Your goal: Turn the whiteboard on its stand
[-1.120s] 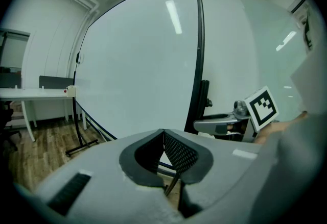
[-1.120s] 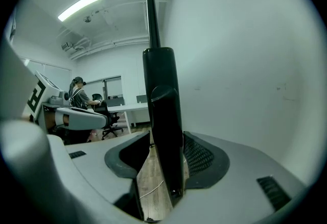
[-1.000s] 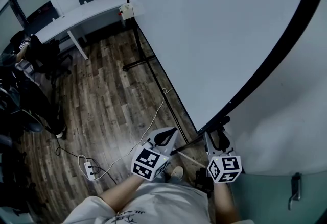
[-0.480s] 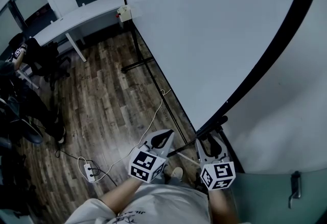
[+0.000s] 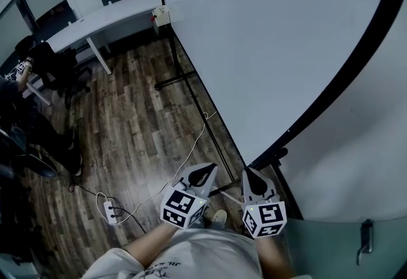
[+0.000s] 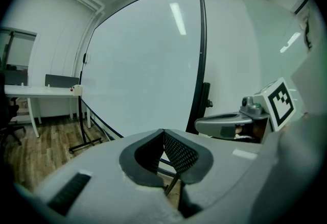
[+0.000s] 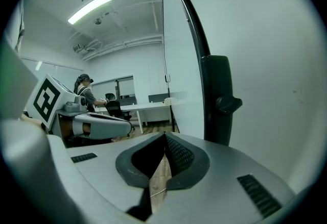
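Observation:
The big whiteboard with a black rim stands tilted on its stand and fills the upper right of the head view. Its near upright post carries a black knob. My right gripper is shut on nothing, its tips a little short and to the left of that post. My left gripper hangs beside it over the floor, also shut and empty. In the left gripper view the board face lies ahead past the joined tips. The right gripper view has its joined tips below the post.
The stand's far foot rests on the wooden floor. A white desk and dark chairs stand at the back left, where a person sits. A power strip with a cable lies near my feet. A wall with a door handle is close on the right.
My right gripper has drawn back leftward from the stand's post, and its jaws, open before, have shut. The left gripper has hardly moved.

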`<state>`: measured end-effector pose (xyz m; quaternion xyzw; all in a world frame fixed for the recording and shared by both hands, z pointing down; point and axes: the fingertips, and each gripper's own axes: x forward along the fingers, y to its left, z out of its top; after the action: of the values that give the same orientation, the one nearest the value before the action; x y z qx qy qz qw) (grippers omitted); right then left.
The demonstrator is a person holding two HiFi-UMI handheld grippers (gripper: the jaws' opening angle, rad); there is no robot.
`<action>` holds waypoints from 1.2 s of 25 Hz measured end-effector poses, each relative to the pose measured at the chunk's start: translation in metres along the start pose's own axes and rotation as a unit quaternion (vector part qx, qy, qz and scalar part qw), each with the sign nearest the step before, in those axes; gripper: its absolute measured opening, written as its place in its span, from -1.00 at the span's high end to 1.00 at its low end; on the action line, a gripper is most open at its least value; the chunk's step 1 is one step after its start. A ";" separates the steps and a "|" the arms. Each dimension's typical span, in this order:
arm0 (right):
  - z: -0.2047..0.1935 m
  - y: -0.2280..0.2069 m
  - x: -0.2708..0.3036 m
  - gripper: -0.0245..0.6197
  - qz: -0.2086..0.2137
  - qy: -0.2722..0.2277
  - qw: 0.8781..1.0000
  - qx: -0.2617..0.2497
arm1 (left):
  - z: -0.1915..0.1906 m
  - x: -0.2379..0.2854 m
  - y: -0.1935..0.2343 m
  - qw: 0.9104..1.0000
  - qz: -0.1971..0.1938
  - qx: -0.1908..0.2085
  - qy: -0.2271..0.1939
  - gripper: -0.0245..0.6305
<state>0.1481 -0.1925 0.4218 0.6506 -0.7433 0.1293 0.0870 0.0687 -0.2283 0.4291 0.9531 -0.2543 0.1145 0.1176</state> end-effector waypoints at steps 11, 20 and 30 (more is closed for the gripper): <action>0.003 0.023 0.013 0.90 0.032 0.010 0.999 0.000 | 0.002 -0.007 0.009 1.000 0.012 -0.002 -0.004 0.89; 0.002 0.026 0.014 0.90 0.044 0.012 0.999 0.004 | 0.007 -0.010 0.008 1.000 0.013 -0.006 -0.009 0.89; 0.008 0.031 0.012 0.90 0.049 0.019 0.999 -0.003 | 0.014 -0.014 0.006 1.000 0.011 -0.006 -0.010 0.89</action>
<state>0.1164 -0.2021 0.4155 0.6107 -0.7728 0.1432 0.0965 0.0560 -0.2305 0.4128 0.9505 -0.2667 0.1049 0.1198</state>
